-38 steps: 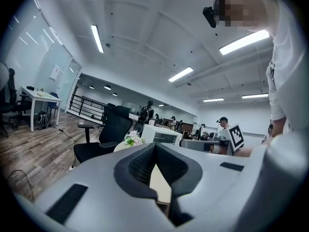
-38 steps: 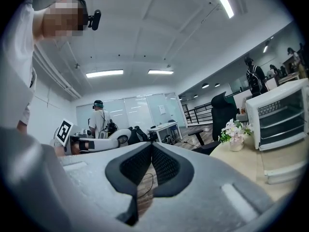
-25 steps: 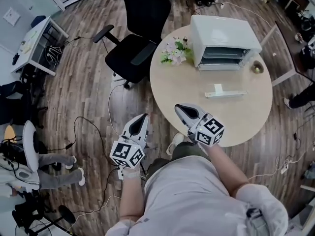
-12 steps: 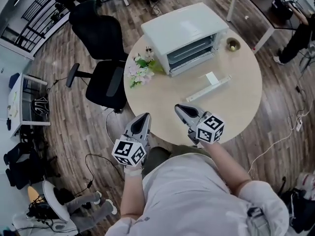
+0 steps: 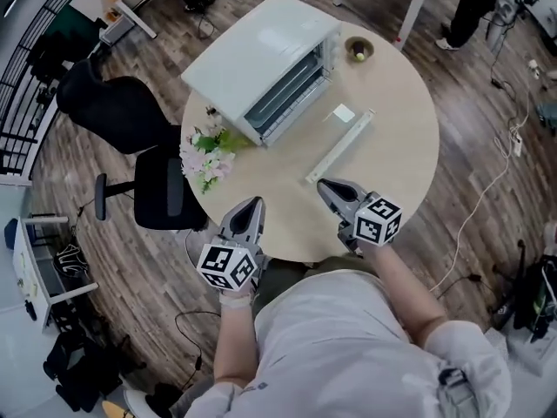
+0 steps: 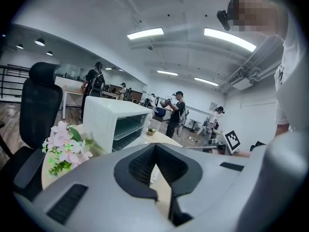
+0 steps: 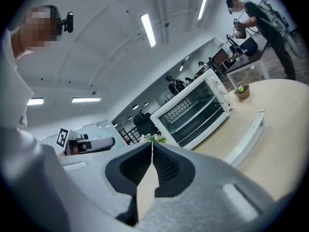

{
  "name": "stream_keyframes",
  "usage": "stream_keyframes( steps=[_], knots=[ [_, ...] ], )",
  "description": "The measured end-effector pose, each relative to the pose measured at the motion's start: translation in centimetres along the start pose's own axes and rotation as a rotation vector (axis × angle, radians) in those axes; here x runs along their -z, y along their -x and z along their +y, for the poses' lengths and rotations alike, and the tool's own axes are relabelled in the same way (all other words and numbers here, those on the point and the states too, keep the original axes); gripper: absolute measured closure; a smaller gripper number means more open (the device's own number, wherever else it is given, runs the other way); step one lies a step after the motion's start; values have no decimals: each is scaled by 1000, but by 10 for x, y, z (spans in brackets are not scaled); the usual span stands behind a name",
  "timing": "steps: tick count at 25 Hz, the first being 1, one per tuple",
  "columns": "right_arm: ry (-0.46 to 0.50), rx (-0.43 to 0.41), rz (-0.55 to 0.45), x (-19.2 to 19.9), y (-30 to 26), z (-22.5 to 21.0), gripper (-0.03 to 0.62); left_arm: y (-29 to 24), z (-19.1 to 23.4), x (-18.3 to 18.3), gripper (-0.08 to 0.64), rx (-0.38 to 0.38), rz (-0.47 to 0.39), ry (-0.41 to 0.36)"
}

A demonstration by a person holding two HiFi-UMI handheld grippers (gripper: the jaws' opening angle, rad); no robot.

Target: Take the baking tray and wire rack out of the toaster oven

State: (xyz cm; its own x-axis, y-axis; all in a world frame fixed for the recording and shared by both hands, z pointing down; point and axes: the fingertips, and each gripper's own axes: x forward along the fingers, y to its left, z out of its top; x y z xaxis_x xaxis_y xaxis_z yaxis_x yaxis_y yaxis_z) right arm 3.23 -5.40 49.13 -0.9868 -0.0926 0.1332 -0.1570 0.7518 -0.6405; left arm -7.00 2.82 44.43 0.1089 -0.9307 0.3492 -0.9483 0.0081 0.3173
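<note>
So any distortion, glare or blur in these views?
Head view: evenly lit and sharp, only soft shadows on the round beige table. Left gripper view: strong fisheye, black corners, ceiling light strips glaring. Right gripper view: same fisheye, white toaster oven tilted yet clear.

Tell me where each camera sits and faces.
Head view: on the person's head, steeply down at the round table; torso, forearms, left gripper, right gripper show.
Left gripper view: on that gripper, along its shut jaws toward the toaster oven; shirt at right.
Right gripper view: on that gripper, along shut jaws toward the oven; shirt at left.
All three share oven and flowers.
</note>
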Motion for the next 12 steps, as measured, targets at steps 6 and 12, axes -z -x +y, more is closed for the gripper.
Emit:
stream_keyframes(
  steps=[6,12],
  knots=[
    [-138,97,-90,-7,-23,-26,586,-27,27,-2,561,130,83,-12],
    [-258,167,-164,-7,-70,-50,571,-42,65,0,561,234,163,-32]
  ],
)
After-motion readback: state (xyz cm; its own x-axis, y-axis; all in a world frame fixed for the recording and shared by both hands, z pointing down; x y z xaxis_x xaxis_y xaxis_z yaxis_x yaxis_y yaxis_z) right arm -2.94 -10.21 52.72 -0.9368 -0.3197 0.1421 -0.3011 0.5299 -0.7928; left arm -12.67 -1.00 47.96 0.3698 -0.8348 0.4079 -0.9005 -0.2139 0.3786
